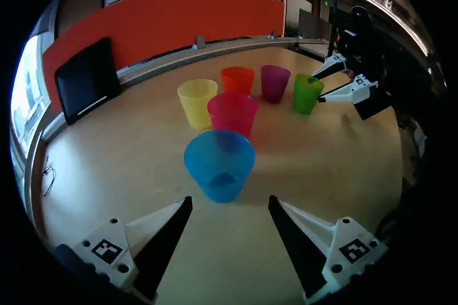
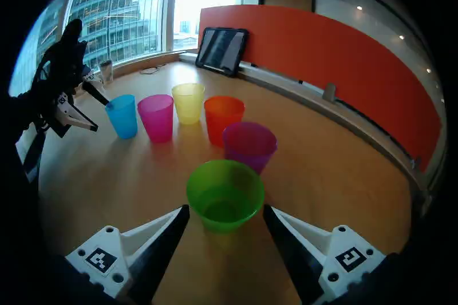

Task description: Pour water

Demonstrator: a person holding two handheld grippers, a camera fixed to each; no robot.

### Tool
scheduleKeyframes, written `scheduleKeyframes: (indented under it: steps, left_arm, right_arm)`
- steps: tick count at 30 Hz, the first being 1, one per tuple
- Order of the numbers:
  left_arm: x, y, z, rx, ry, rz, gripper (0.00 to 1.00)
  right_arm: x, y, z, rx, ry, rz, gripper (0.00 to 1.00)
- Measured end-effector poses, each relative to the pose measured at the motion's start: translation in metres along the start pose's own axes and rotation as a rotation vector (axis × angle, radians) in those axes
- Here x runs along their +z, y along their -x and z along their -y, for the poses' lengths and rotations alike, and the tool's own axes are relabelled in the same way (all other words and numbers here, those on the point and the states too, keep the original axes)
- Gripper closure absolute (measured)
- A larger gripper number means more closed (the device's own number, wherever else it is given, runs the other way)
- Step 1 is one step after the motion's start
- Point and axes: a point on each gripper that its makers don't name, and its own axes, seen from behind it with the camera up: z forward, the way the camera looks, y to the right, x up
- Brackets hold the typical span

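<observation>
A pale wooden bench (image 1: 320, 156) runs along a red wall panel (image 1: 172, 19), and six coloured plastic cups stand upright on it. The left gripper (image 1: 229, 199) has its jaws wide apart and holds nothing; the blue cup (image 1: 220, 165) stands just ahead of the tips, in line with the gap, with bare bench showing on either side of it. The right gripper (image 2: 225, 208) is likewise spread and empty, and the green cup (image 2: 225, 193) sits at the mouth of its gap, clear of both fingers. A darker patch shows in the bottom of the blue and the green cup; whether it is water I cannot tell. Behind the blue cup, in the left gripper view, comes the pink cup (image 1: 232, 113), close to it, then the yellow cup (image 1: 197, 102) to its left, the orange cup (image 1: 237, 80) and the purple cup (image 1: 275, 83) farther back. The purple one stands just behind the green one in the right gripper view. A dark screen (image 2: 222, 48) leans against the wall, beside tall windows (image 2: 114, 13).
</observation>
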Motion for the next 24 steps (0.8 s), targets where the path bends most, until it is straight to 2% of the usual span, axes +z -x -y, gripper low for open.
scheduleKeyframes:
  steps: [12,24]
  left_arm:
    - [-0.025,0.004,0.006,-0.030,-0.052,-0.040,0.01]
    - [-0.048,0.005,0.020,-0.066,-0.157,-0.116,0.01]
  right_arm:
    - [-0.039,0.009,-0.003,0.030,0.063,-0.039,0.00]
    - [-0.069,0.006,-0.011,0.097,0.149,-0.113,0.00]
